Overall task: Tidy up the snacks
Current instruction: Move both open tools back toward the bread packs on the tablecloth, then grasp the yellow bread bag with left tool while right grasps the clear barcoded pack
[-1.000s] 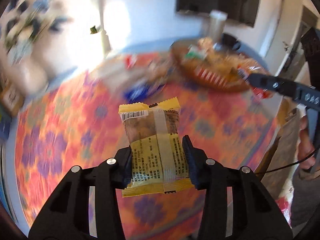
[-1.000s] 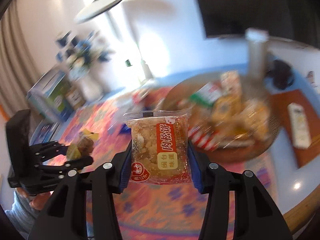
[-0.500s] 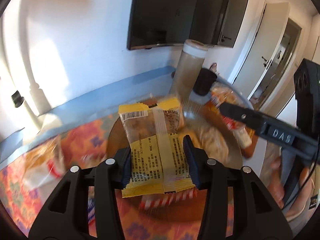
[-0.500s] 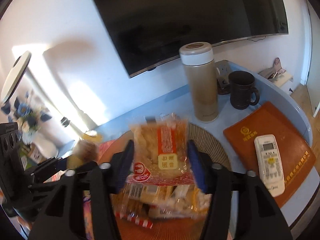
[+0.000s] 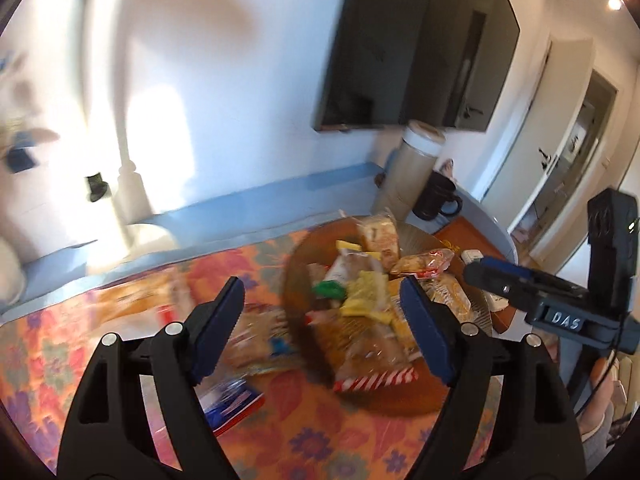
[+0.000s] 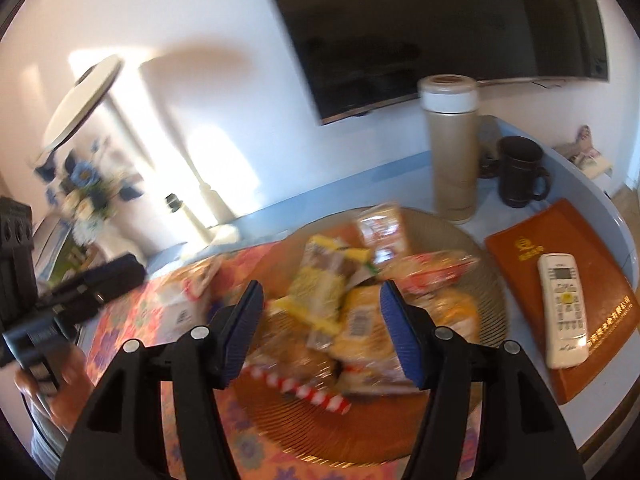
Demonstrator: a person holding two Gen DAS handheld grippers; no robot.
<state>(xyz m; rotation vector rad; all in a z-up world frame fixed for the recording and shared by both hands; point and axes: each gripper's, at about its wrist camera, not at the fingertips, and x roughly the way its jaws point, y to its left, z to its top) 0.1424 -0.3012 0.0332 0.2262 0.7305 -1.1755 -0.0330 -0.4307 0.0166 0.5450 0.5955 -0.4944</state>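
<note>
A round amber plate [image 5: 384, 398] [image 6: 320, 432] on the floral tablecloth holds a heap of wrapped snacks [image 5: 372, 300] [image 6: 340, 312], among them yellow packets and a red-and-white striped one. My left gripper [image 5: 324, 320] hangs open above the plate's left side, with nothing between its blue pads. My right gripper [image 6: 320, 324] is open too, empty, right over the heap. The right gripper [image 5: 520, 284] shows at the right of the left wrist view. More snack packs [image 5: 256, 336] lie on the cloth left of the plate, blurred.
Behind the plate stand a tall beige flask [image 6: 452, 148] and a dark mug [image 6: 520, 172]. A white remote [image 6: 564, 308] lies on a brown folder [image 6: 600, 280] at the right. A flower vase [image 6: 88, 196] and a lamp [image 6: 84, 100] stand at the back left. A wall TV [image 6: 440, 28] hangs above.
Both grippers have opened: the yellow packet has left the left one and the red-labelled pastry pack the right one. Both views now look down on the heaped plate.
</note>
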